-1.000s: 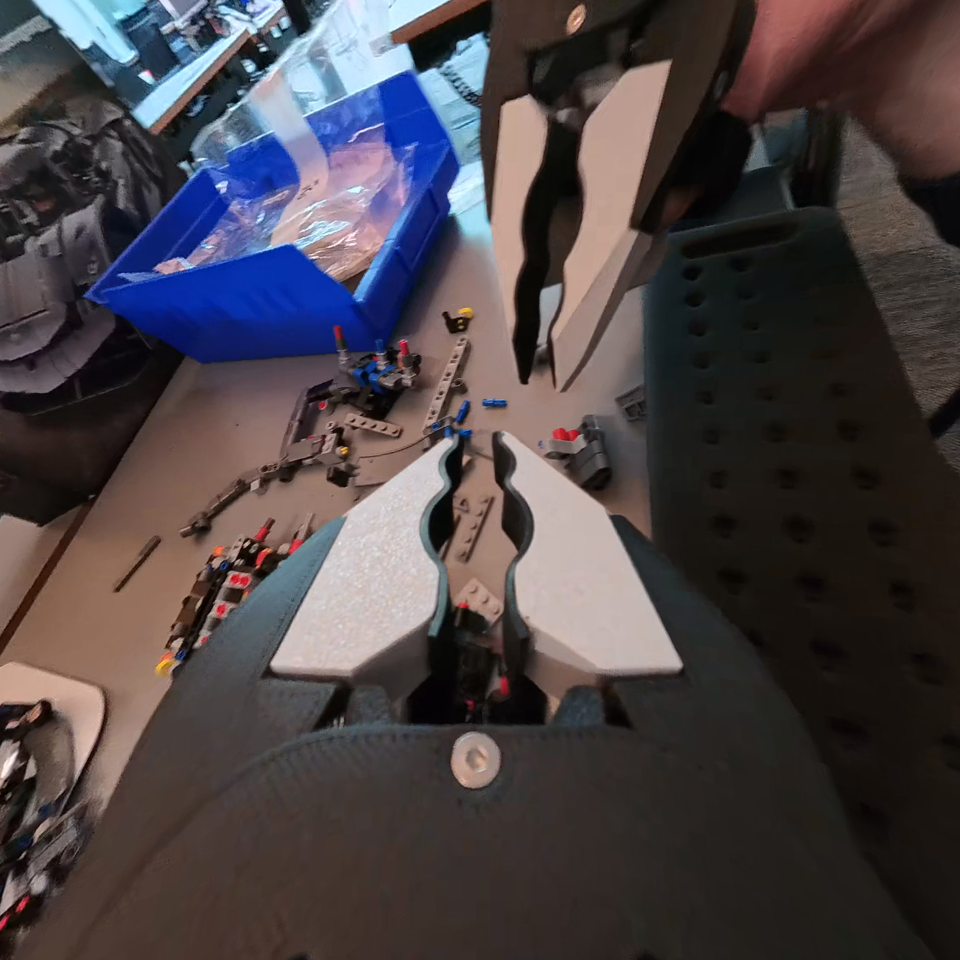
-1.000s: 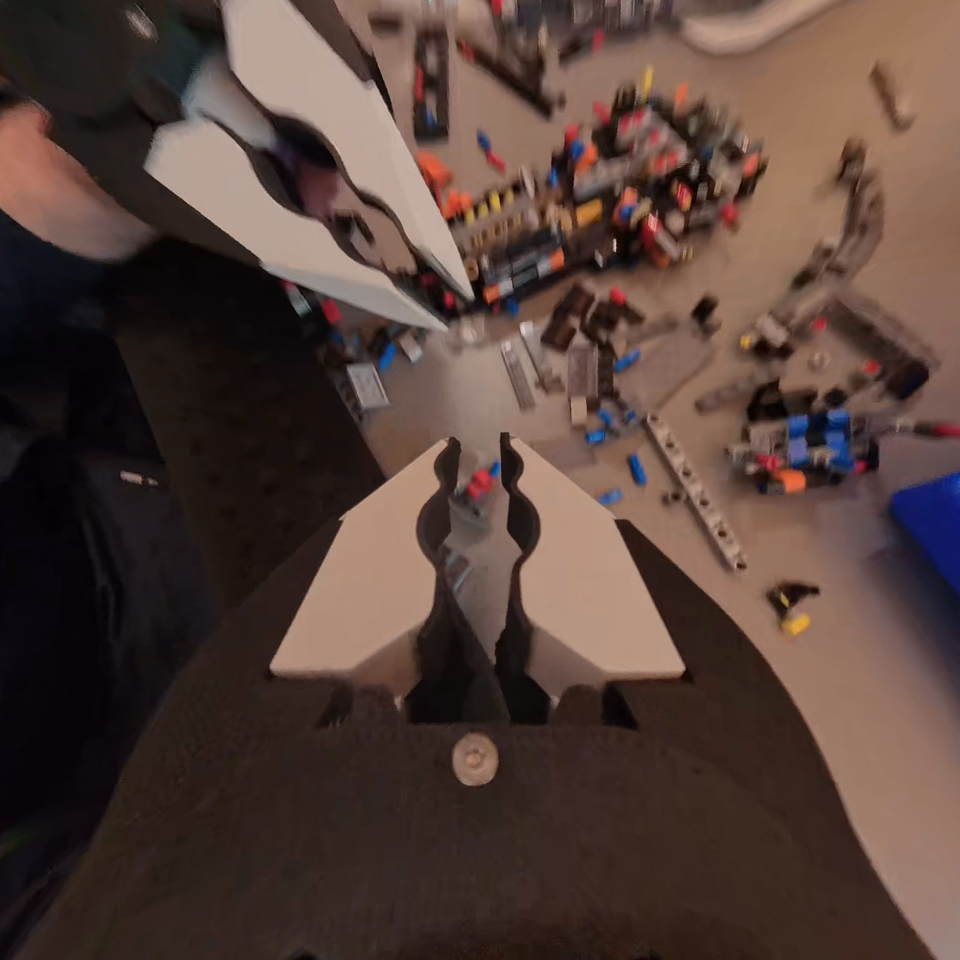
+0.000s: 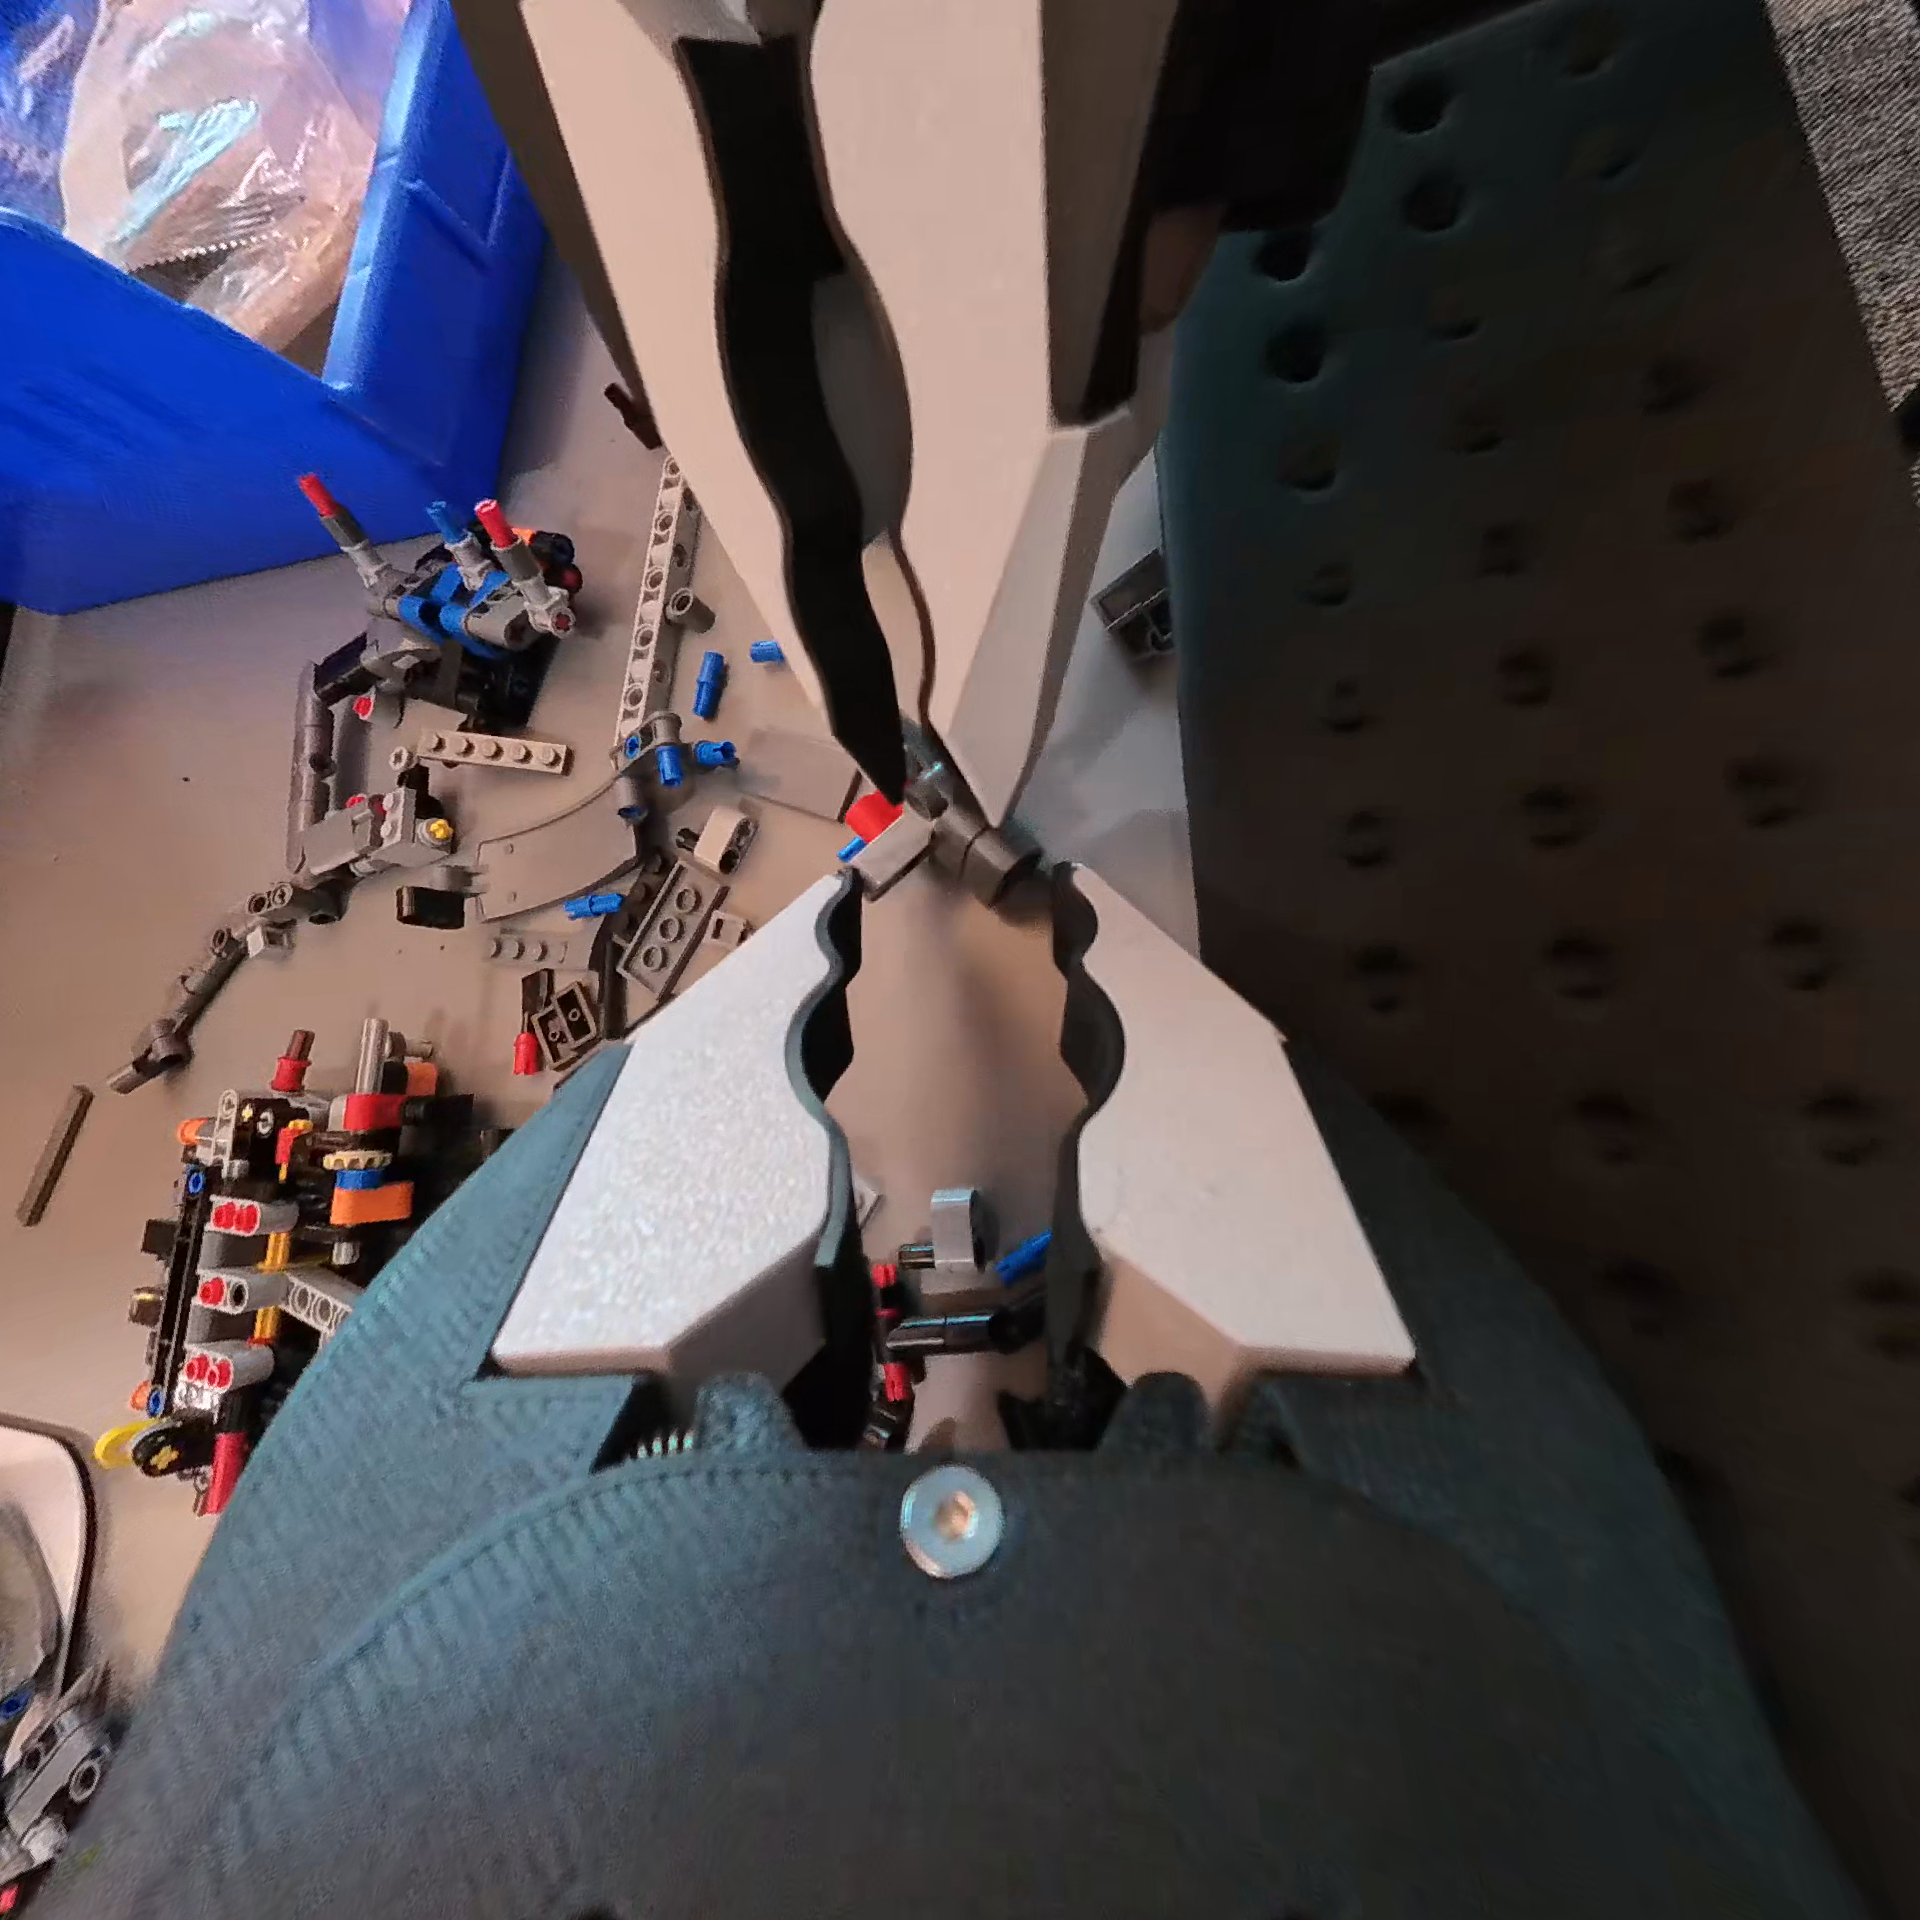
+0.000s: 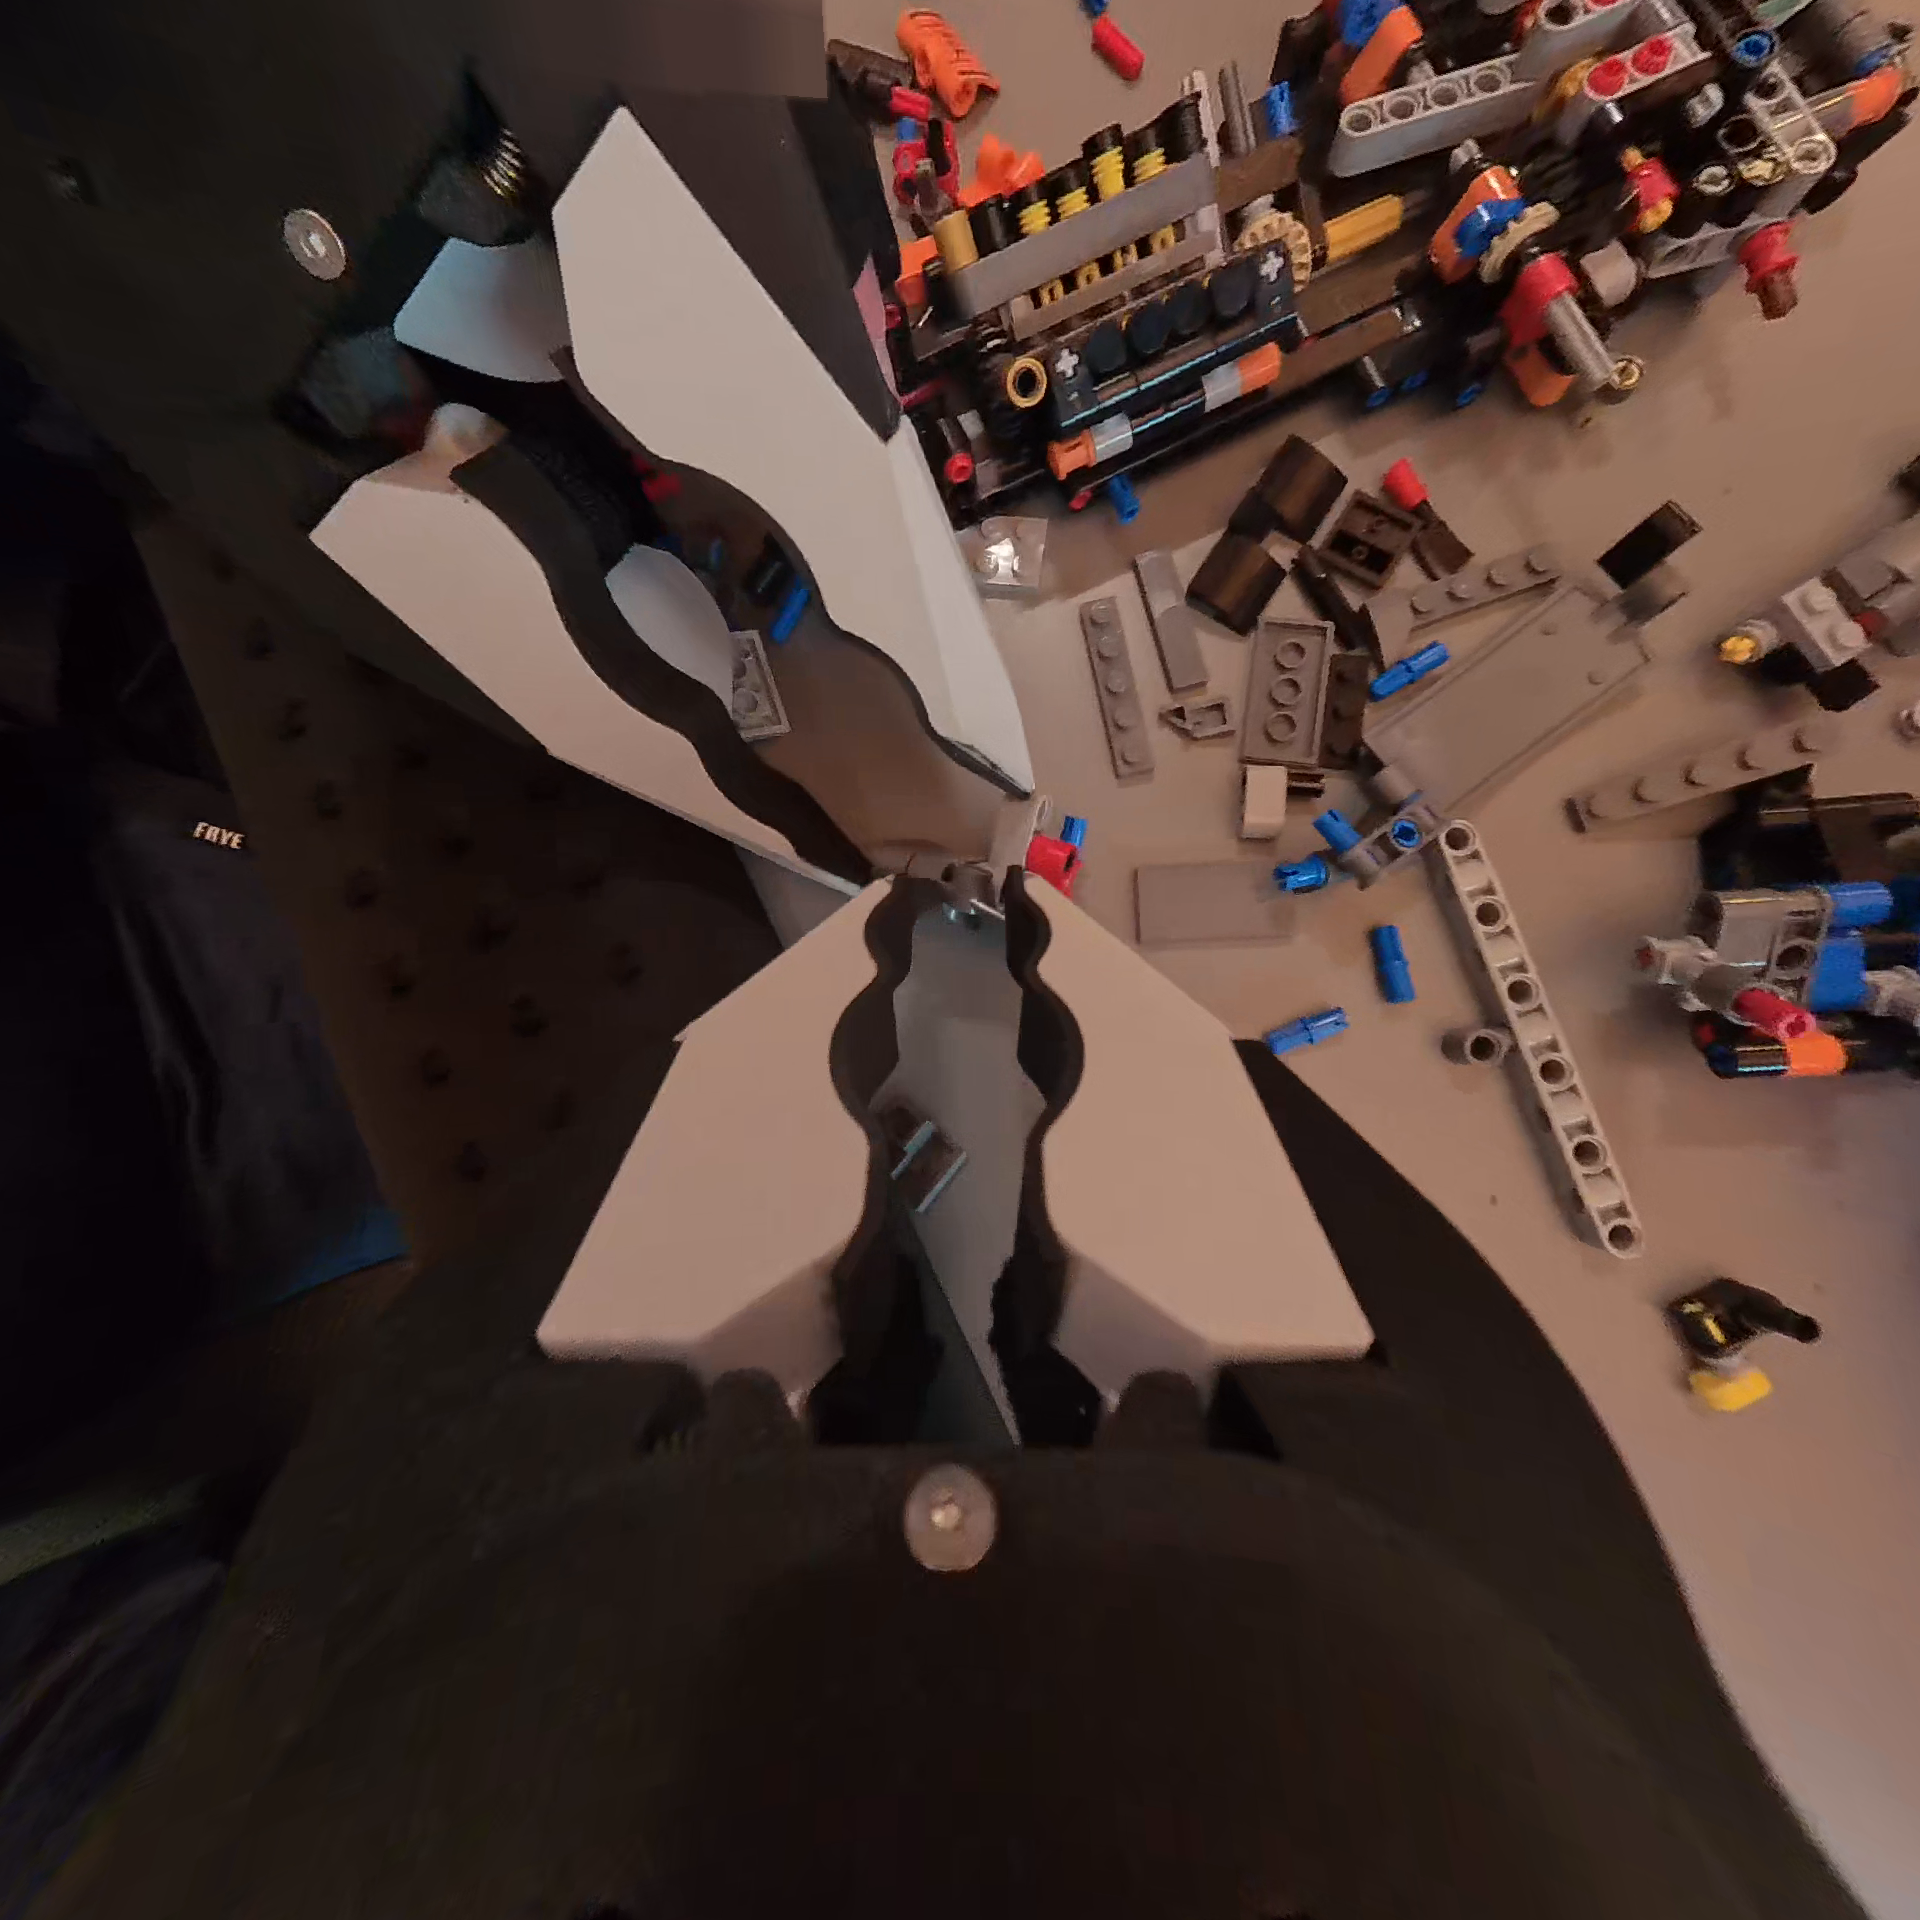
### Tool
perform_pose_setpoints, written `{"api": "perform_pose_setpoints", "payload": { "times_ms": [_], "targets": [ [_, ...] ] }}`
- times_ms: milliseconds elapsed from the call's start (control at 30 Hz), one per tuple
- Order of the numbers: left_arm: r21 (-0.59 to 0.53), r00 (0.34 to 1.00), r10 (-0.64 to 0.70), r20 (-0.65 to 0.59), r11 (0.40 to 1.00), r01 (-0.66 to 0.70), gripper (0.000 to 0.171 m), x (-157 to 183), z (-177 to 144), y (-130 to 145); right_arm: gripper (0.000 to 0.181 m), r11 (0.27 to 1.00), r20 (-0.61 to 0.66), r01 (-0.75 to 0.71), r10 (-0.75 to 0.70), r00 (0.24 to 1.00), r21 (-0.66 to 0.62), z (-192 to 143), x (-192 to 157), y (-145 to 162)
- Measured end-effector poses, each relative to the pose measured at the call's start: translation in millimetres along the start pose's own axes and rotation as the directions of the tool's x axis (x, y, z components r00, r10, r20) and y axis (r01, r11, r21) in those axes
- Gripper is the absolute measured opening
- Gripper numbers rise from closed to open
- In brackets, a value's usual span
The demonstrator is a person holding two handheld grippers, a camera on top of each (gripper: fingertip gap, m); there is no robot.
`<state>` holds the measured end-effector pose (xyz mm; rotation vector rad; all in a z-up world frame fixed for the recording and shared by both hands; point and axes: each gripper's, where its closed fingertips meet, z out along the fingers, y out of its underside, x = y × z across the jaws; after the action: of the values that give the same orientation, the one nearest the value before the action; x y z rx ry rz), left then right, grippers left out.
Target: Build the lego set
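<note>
A small grey lego piece (image 3: 940,826) with a red stud is held just above the table (image 3: 135,790), close to its right edge, where a dark perforated chair (image 3: 1538,727) presses up beside the table. It is pinched at the tips of the right gripper (image 4: 956,888), whose fingers are drawn narrow on it. The left gripper (image 3: 951,883) is set tip to tip against it from the near side, fingers spread wide; its tips flank the piece, though contact cannot be told.

Little open room is left around the piece (loose blue pins (image 3: 710,686), grey plates (image 3: 670,925) and a long holed beam (image 3: 655,592) are scattered just to the left). Farther left, a half-built black, orange and red assembly (image 3: 281,1236) is seen near the table's near-left part. A blue bin (image 3: 208,416) holding clear plastic bags (image 3: 208,156) blocks the far-left corner.
</note>
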<state>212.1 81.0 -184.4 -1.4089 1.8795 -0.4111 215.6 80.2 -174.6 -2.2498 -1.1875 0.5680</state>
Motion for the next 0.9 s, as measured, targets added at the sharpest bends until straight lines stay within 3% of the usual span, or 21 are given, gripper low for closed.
{"api": "perform_pose_setpoints", "payload": {
  "times_ms": [167,367,567,900],
  "targets": [
    [-0.03,1.0,0.011,0.003,0.999,-0.011,0.037,0.4,3.1,4.5,0.015,0.999,0.086,0.021,-0.019,0.996,-0.027,7.6,-14.9,4.9],
    [-0.039,1.0,0.008,0.014,0.999,-0.007,0.036,-2.3,2.6,6.7,0.012,1.0,0.069,0.001,-0.002,0.998,0.01,1.6,-9.5,-1.9],
    [-0.058,1.0,0.024,-0.005,0.998,-0.024,0.015,2.0,3.5,10.7,0.021,1.0,0.024,-0.008,0.008,1.0,0.006,-0.9,-0.7,1.9],
    [-0.057,0.989,0.095,0.117,0.994,-0.088,0.015,-13.5,-3.7,5.0,0.02,0.998,0.033,-0.039,0.038,0.999,0.042,2.1,4.5,-4.0]
  ]
}}
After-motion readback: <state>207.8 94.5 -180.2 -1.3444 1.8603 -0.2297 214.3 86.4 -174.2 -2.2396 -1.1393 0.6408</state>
